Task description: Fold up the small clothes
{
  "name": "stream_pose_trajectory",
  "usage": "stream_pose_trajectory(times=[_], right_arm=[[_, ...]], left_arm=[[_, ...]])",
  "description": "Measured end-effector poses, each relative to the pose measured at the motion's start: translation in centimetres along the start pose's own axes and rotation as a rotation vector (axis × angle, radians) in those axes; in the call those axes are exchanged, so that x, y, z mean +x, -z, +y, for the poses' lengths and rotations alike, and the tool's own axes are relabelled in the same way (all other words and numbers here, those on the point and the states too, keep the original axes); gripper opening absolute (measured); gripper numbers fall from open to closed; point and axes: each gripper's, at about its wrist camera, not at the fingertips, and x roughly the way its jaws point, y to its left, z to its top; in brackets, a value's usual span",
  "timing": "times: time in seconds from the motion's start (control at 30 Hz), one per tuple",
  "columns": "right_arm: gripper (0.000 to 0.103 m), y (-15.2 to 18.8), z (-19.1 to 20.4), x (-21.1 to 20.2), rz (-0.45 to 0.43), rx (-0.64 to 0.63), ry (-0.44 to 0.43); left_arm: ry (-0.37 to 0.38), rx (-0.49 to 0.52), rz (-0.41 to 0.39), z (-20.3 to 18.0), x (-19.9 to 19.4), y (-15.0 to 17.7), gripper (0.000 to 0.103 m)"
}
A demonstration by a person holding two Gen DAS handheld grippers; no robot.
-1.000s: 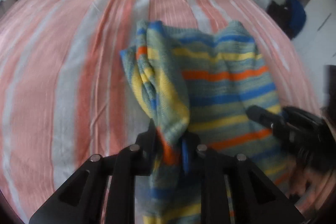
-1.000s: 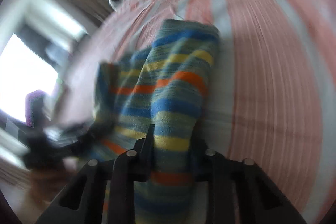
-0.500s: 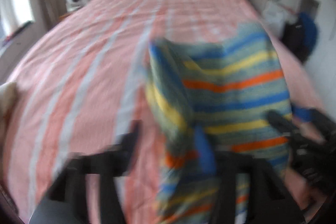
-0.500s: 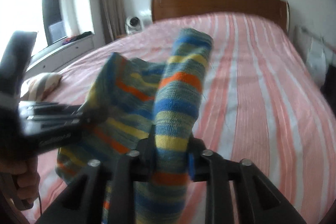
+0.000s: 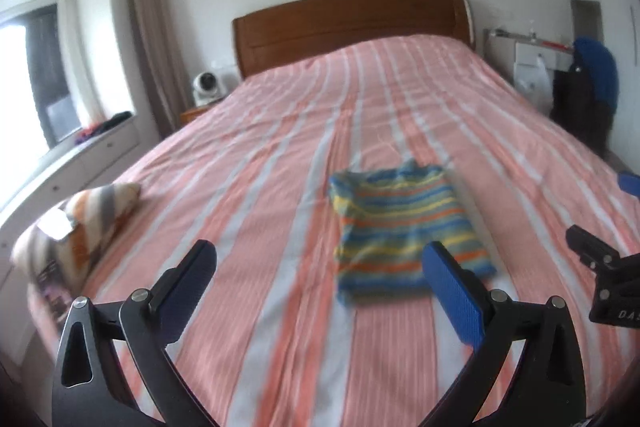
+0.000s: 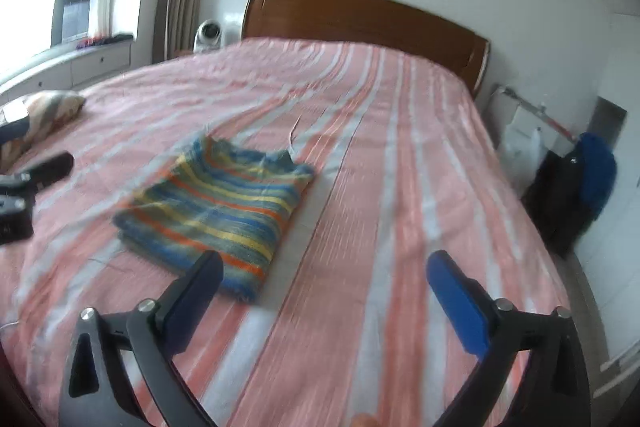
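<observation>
Both sets of jaws are opening with nothing in them, and the folded striped garment (image 5: 404, 227) lies ahead of the left gripper (image 5: 320, 279), off toward its right finger, and ahead-left of the right gripper (image 6: 324, 291), long axis running away from both.

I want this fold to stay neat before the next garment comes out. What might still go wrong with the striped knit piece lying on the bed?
1. The folded blue, yellow and orange striped knit garment has a bumpy far edge with loose threads; it may slump open.
2. Both claws, the left claw and the right claw, are opening with nothing between them and hang close over it; a low pass might drag a corner.
3. The pink striped bedspread is soft and creased, so the stack may tilt.
</observation>
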Motion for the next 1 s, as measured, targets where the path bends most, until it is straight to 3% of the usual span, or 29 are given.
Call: stream_pose_trajectory(times=[0.13,0.53,1.0], right_arm=[[0.102,0.7,0.0,-3.3,0.011,0.044,0.003],[0.102,2.2,0.1,-7.9,0.012,0.063,0.024],[0.102,2.2,-0.2,-9.1,0.033,0.079,0.023]], left_arm=[[-0.093,-0.023,-0.025,-1.0,-2.6,1.1,0.103],[-0.01,-0.122,0.066,0.0,-4.8,2.4,0.103],[0.044,-0.105,0.121,-1.3,-5.4,2.7,0.103]])
